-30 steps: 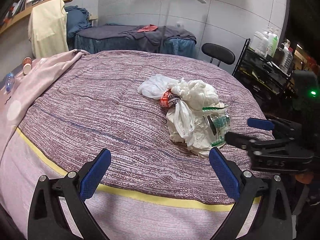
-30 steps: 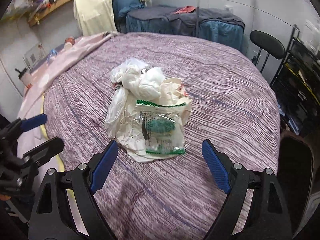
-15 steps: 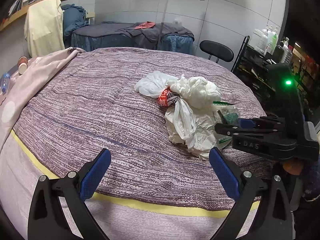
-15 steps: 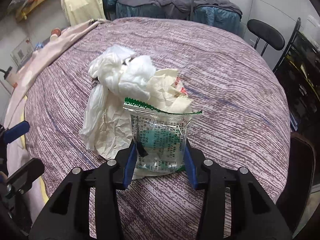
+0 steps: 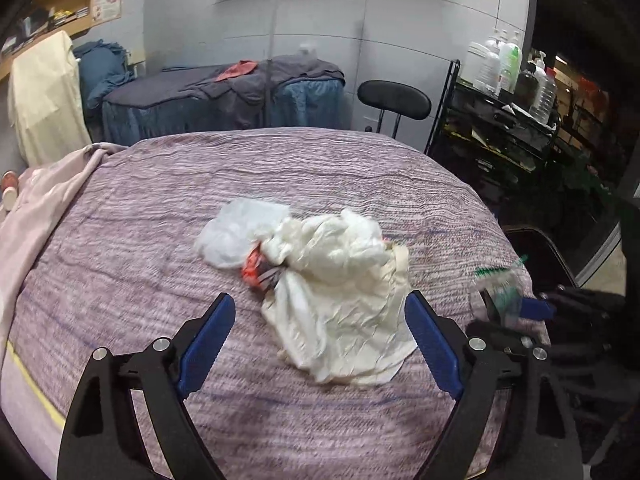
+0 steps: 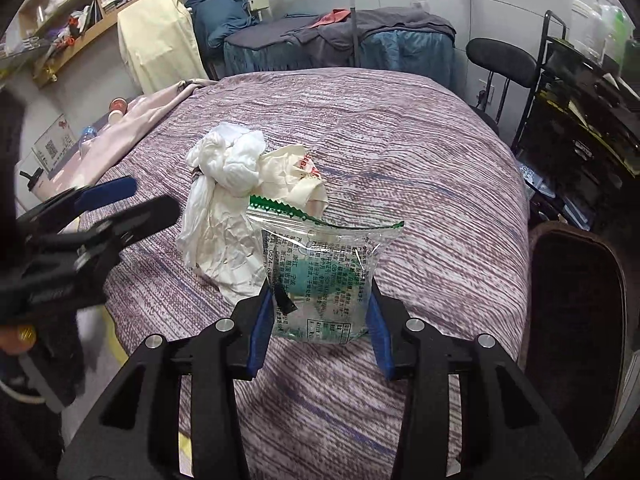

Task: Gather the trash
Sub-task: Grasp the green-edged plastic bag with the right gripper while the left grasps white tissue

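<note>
A heap of trash (image 5: 320, 276) lies on the purple striped bed cover (image 5: 132, 280): white crumpled paper, a thin white plastic bag and a red wrapper. My left gripper (image 5: 320, 340) is open, low over the cover just in front of the heap. My right gripper (image 6: 318, 320) is shut on a clear zip bag with a green strip (image 6: 320, 264) and holds it upright above the cover, to the right of the heap (image 6: 240, 200). The bag also shows blurred at the right of the left wrist view (image 5: 500, 284).
A dark bin (image 6: 576, 320) stands by the bed's right side. A black chair (image 5: 394, 100) and a black rack with bottles (image 5: 500, 120) stand beyond the bed. A pink blanket (image 5: 36, 208) lies along the left edge. A second bed (image 5: 224, 96) stands at the wall.
My right gripper closed on the zip bag and lifted it off the heap, away to the right. My left gripper moved closer to the heap, staying open.
</note>
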The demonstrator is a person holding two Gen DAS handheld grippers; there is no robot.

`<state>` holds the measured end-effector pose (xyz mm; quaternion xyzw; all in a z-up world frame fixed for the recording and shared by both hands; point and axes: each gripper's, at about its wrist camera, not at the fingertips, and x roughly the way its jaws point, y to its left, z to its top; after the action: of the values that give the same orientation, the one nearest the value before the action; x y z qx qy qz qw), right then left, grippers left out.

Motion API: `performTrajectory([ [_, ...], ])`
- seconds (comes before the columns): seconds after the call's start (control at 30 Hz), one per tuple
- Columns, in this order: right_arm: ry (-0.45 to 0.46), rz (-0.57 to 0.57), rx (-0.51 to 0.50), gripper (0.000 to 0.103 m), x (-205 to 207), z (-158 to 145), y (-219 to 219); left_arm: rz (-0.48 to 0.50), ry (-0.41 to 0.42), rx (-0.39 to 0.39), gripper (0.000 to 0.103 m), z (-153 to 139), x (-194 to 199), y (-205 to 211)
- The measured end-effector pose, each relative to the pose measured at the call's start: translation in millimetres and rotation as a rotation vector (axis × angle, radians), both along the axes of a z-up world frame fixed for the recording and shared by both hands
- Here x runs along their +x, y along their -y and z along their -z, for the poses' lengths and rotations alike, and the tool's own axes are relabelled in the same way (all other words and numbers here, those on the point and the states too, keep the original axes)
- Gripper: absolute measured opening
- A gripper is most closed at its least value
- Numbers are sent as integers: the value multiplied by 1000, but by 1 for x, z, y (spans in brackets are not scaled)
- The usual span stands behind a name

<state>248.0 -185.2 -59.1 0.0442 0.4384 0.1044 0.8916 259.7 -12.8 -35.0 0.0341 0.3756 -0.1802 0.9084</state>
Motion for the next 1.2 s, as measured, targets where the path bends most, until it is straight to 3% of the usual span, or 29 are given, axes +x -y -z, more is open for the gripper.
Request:
performTrajectory([
  [0.23, 18, 23, 35, 42, -16, -4, 12, 19, -33, 65, 80, 14, 35, 31],
  [0.4, 33, 35, 46, 42, -29, -6, 15, -12, -55, 87, 47, 24, 46, 34],
  [0.53, 35, 39, 70, 42, -35, -4, 21, -19, -54, 58, 34, 20, 42, 27],
  [0.57, 39, 41, 78, 42, -37, -5, 22, -20, -50, 42, 26, 17, 38, 24],
  [0.77, 62, 45, 110, 42, -47, -8, 29, -26, -6, -33, 25, -7, 10, 13],
  [1.03, 85, 58, 134, 42, -65, -14, 42, -7, 66, -25, 25, -20, -40, 18],
  [1.2, 99, 78, 143, 42, -76, -16, 54, 15, 59, -61, 25, -19, -61, 25],
])
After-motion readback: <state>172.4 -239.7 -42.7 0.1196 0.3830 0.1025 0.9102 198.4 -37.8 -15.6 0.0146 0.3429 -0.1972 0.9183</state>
